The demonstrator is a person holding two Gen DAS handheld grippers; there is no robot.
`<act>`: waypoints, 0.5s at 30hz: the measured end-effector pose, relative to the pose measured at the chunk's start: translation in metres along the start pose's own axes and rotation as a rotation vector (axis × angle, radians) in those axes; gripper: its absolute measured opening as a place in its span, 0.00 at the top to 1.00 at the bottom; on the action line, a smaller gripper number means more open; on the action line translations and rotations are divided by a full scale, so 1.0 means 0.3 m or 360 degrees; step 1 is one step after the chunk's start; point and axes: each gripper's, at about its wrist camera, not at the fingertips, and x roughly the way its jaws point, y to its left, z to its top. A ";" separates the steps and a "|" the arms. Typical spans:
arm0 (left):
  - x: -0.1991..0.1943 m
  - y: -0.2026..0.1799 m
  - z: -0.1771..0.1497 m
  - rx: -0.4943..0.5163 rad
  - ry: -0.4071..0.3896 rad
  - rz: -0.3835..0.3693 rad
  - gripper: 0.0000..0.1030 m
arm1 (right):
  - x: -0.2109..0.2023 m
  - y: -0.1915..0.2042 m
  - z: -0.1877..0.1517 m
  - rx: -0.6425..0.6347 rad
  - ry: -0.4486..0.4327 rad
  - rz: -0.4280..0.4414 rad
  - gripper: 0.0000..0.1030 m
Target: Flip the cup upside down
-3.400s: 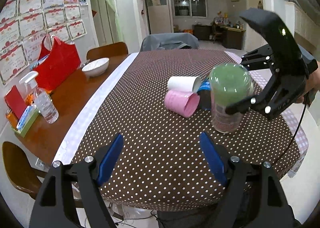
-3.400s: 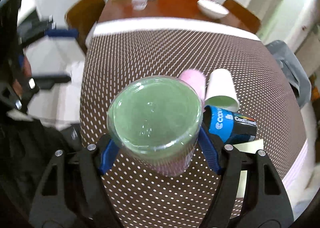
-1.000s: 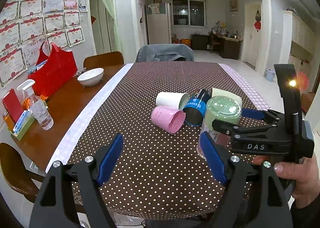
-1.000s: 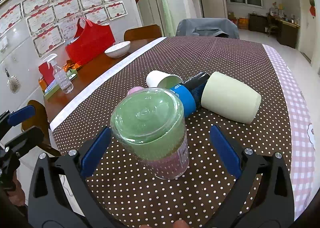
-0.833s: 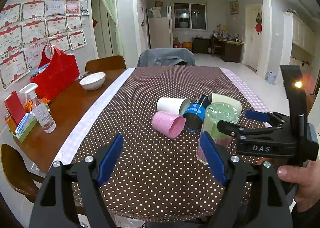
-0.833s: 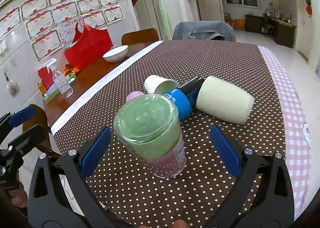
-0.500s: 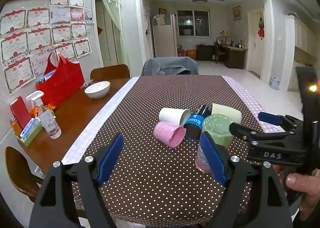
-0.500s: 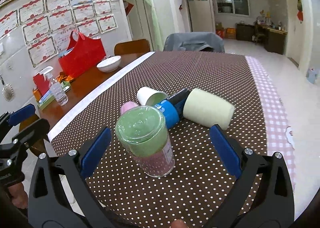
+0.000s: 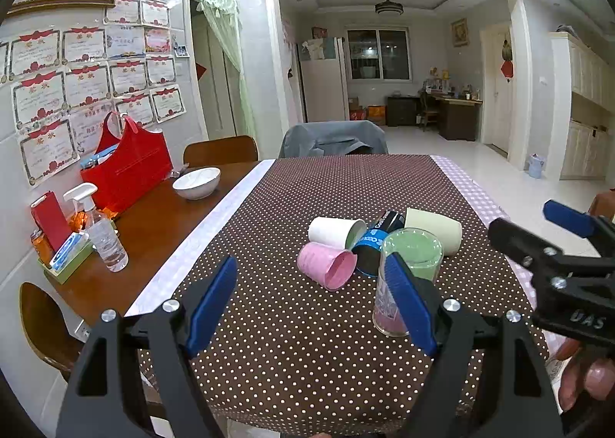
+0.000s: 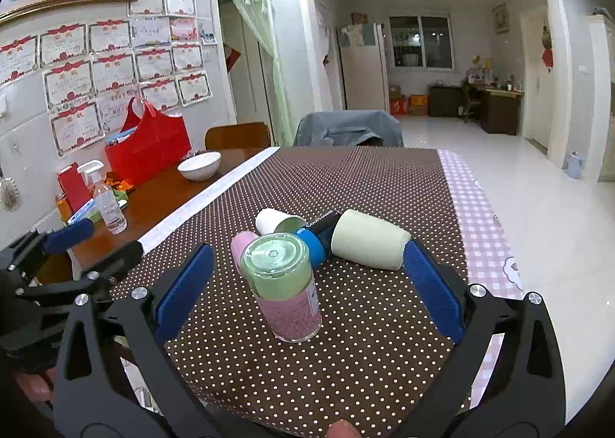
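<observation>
- So your right gripper (image 10: 307, 288) has let go and backed off since a second ago; the jaws are spread wide now, holding nothing and touching nothing.
- Right ahead of it, between the blue pads but clear of both, the cup (image 10: 282, 286) stands on the dotted tablecloth (image 10: 369, 184) with its green base up and mouth down. A few seconds back you had it clamped in the air, so the flip looks done to me.
- Your left gripper (image 9: 311, 311) is wide open and empty too, same as before; from there the cup (image 9: 407, 280) sits ahead and to the right.
- Just past the cup lie the pink cup (image 10: 243, 244), white cup (image 10: 276, 222), blue-black can (image 10: 317, 236) and cream cup (image 10: 369, 245), all on their sides.
- Far off to the left: the white bowl (image 10: 199, 165).
</observation>
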 end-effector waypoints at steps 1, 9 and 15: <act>-0.003 0.000 -0.002 -0.0002 0.0000 0.0003 0.24 | -0.005 0.001 0.001 -0.0002 -0.0007 -0.0004 0.06; -0.052 0.016 -0.015 -0.0038 -0.0045 0.0052 0.22 | -0.069 0.009 0.004 0.0015 -0.0078 -0.0025 0.06; -0.091 0.023 -0.018 -0.0069 -0.0106 0.0097 0.15 | -0.118 0.019 -0.005 0.0018 -0.0126 -0.0049 0.06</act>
